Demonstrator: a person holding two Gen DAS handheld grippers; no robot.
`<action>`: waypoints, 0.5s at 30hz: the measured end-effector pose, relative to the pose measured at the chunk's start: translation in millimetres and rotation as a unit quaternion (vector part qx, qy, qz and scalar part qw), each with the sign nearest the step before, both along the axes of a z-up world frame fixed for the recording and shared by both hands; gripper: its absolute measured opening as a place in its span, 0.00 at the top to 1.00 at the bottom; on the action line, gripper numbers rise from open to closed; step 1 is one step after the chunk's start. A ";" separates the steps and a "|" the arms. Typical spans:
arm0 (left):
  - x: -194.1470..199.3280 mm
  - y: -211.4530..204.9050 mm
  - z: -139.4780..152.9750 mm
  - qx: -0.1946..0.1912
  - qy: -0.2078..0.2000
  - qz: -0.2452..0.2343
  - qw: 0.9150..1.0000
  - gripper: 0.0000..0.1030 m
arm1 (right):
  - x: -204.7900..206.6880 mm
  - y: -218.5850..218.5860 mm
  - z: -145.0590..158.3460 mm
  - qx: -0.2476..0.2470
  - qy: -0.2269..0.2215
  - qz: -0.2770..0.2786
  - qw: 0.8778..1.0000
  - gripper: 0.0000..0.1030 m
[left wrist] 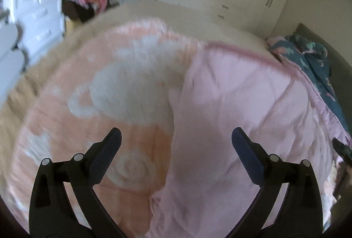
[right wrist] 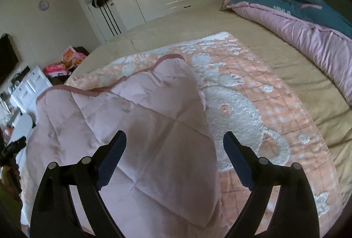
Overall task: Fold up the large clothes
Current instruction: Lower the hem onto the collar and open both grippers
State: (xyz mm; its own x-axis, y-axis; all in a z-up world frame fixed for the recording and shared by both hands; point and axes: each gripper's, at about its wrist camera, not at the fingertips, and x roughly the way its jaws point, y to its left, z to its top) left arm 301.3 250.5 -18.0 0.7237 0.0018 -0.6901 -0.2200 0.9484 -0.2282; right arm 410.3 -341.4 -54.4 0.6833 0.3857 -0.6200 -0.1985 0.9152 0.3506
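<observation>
A: Any writing legible?

B: None I can read; the pink package [right wrist: 71, 55] beyond the bed [right wrist: 286, 75] shows only yellow blurs.

A: Claws?

B: Left claw [left wrist: 176, 139] and right claw [right wrist: 175, 141] both spread apart, holding nothing. The peach blanket [right wrist: 253, 93] lies on the bed, its pink underside [right wrist: 143, 119] folded over. My left view is motion-blurred.
</observation>
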 end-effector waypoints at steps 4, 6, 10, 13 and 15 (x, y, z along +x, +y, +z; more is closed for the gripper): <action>6.0 -21.0 -15.5 -0.010 -0.012 -0.044 0.999 0.68 | 7.2 15.7 -7.3 -0.033 0.007 0.011 0.999 0.52; 15.4 -36.4 -10.2 0.032 -0.012 -0.052 0.998 0.87 | 10.2 19.2 -5.7 -0.033 0.011 0.010 0.999 0.78; 42.1 -41.5 8.3 0.071 -0.017 -0.032 0.997 0.92 | 25.6 21.9 16.3 -0.022 -0.007 -0.030 0.999 0.85; 61.0 -31.8 10.6 0.075 -0.011 -0.012 0.997 0.92 | 50.8 21.6 21.4 -0.016 0.002 -0.053 0.998 0.86; 73.1 -31.8 2.4 0.079 0.003 -0.008 0.997 0.92 | 67.2 25.3 13.1 -0.032 0.019 -0.064 0.997 0.86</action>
State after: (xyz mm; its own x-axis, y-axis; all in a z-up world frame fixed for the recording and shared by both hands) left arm 374.3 218.6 -15.6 0.7198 0.0987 -0.6871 -0.2048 0.9760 -0.0744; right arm 477.5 -316.1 -41.3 0.7000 0.2555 -0.6669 -0.0669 0.9532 0.2949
